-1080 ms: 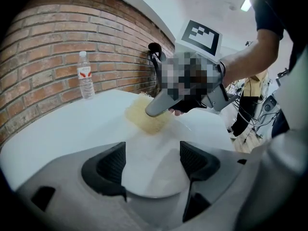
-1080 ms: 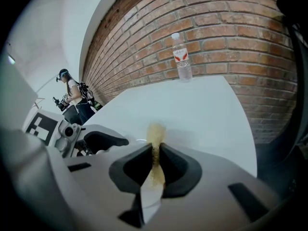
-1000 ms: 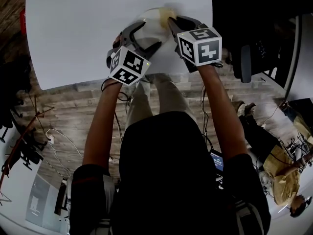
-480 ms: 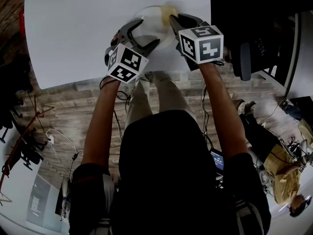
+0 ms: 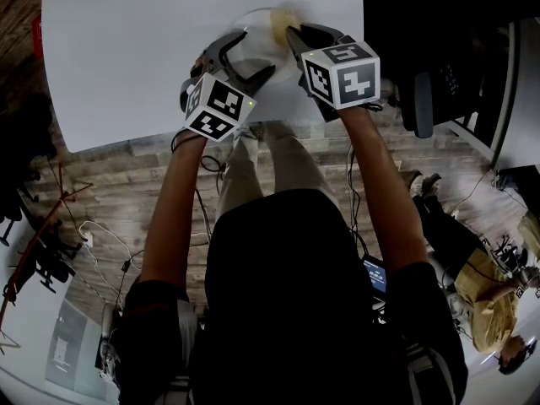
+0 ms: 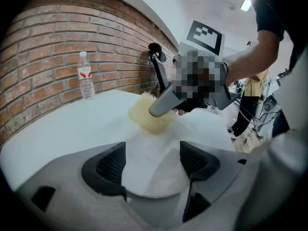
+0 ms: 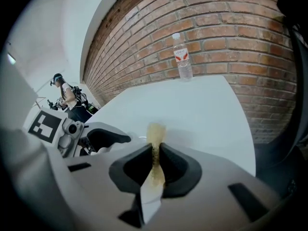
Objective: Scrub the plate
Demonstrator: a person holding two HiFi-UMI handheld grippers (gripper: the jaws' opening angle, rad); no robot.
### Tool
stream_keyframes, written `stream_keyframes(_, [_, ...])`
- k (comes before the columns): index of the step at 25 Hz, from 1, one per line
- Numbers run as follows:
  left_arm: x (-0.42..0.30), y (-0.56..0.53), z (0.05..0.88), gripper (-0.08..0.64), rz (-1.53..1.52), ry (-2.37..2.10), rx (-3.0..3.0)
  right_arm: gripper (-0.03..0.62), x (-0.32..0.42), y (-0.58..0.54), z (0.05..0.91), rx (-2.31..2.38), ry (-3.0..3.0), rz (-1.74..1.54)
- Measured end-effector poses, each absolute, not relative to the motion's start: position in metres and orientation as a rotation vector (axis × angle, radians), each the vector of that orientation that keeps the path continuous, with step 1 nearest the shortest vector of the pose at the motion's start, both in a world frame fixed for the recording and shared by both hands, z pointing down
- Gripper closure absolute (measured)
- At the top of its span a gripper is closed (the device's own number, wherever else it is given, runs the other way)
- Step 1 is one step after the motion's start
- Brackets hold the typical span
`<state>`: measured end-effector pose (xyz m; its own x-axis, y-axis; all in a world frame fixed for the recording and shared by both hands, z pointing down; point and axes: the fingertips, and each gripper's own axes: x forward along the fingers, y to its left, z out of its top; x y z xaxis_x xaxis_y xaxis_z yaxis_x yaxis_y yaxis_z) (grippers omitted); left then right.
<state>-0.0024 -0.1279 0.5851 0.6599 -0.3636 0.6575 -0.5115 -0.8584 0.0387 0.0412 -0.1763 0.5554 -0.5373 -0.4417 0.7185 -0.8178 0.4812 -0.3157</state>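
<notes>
A small white plate (image 5: 251,47) sits on the white table (image 5: 126,49) near its front edge. My left gripper (image 5: 245,62) is shut on the plate (image 6: 154,172), whose near rim spans from one pad to the other. My right gripper (image 5: 293,34) is shut on a yellow sponge (image 5: 281,24) and presses it onto the plate's far right part. In the left gripper view the sponge (image 6: 144,117) lies flattened under the right gripper's fingertips (image 6: 161,109). In the right gripper view the sponge (image 7: 155,170) is pinched thin between the pads.
A clear water bottle (image 6: 85,81) with a red label stands at the table's far edge by the brick wall (image 7: 231,37). An office chair (image 5: 426,99) is right of the table. Cables lie on the wooden floor (image 5: 110,184). A person (image 7: 67,100) stands far back.
The right gripper has slid the sponge a little to the left across the plate. The left gripper and plate have shifted slightly away from me, still held.
</notes>
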Motion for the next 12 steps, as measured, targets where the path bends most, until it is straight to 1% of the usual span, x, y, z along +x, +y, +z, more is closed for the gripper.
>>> stream_keyframes(12, [0.002, -0.128, 0.584, 0.221, 0.980, -0.709, 2.658, 0.551, 0.011, -0.154, 0.560, 0.918, -2.194, 0.888])
